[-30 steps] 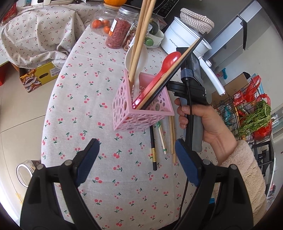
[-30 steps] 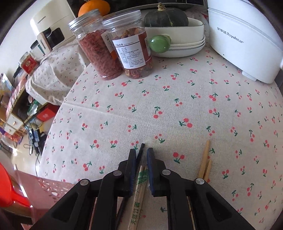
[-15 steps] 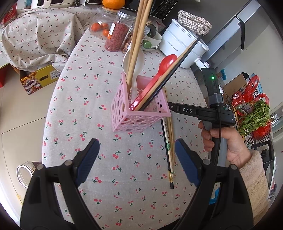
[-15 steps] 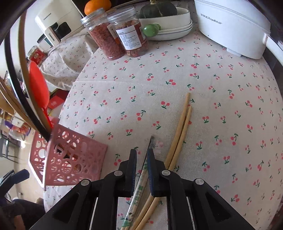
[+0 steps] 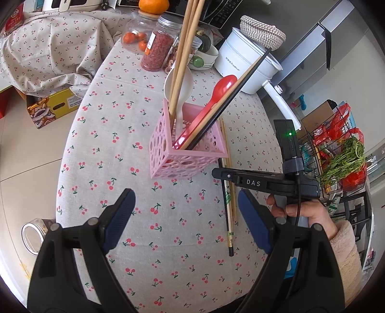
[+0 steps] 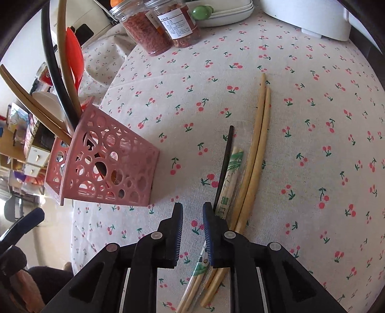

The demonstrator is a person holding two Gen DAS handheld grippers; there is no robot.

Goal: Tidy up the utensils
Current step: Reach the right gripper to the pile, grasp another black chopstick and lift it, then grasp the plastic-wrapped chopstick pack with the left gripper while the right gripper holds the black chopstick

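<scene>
Presently, the right gripper [image 6: 191, 218], jaws just eased apart and empty, should be shifted over the chopsticks [image 6: 251, 166] beside its right finger, then closed squarely.

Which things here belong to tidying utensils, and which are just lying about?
Belong: pink perforated plastic basket; red plastic spoon; loose black chopstick; paper-wrapped chopsticks; pale wooden chopsticks.

Lying about: clear jar of red berries; white electric cooker; orange fruit.
</scene>
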